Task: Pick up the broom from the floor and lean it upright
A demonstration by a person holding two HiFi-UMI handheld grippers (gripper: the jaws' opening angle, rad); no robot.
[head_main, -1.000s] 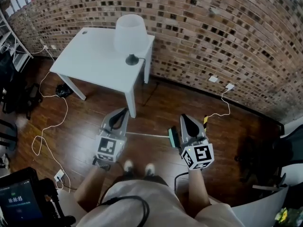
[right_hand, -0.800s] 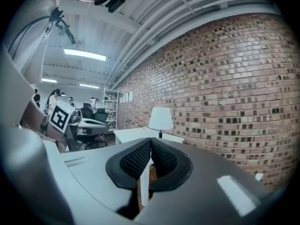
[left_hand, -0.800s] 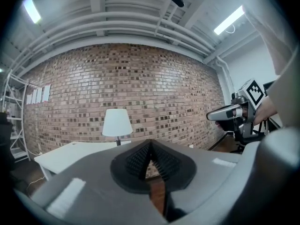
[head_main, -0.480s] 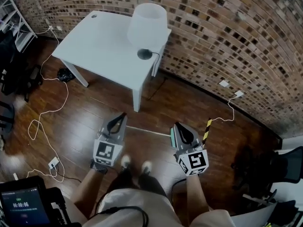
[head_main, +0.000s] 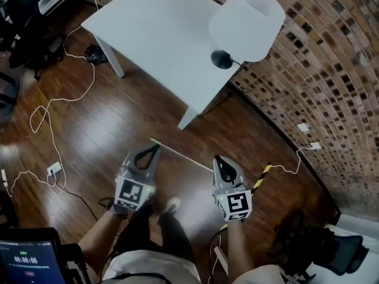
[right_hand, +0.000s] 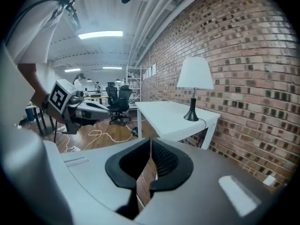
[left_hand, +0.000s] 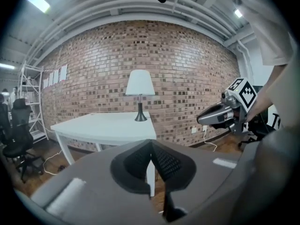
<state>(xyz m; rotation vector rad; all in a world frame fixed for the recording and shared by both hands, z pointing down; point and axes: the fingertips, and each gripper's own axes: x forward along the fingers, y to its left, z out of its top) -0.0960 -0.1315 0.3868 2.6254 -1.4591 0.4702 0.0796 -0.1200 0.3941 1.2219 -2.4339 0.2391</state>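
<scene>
The broom lies flat on the dark wooden floor in the head view. Its thin pale handle (head_main: 180, 154) runs from the left gripper's tips toward the right gripper, which hides the head end. My left gripper (head_main: 155, 147) hangs above the handle's near end, jaws shut and empty (left_hand: 151, 144). My right gripper (head_main: 218, 159) hovers over the handle's other end. Its tips meet with only a narrow slit behind them and nothing between (right_hand: 150, 142). Neither gripper touches the broom.
A white table (head_main: 160, 34) with a white-shaded lamp (head_main: 247, 22) stands against the brick wall ahead. White cables (head_main: 53, 117) and a power strip (head_main: 54, 169) lie at the left. A yellow-black striped piece (head_main: 262, 176) lies right of the right gripper. The person's shoe (head_main: 172, 205) is between the grippers.
Both grippers have come down toward the floor and the broom handle. The head view has tipped further down. The green broom head seen earlier is now hidden behind the right gripper.
</scene>
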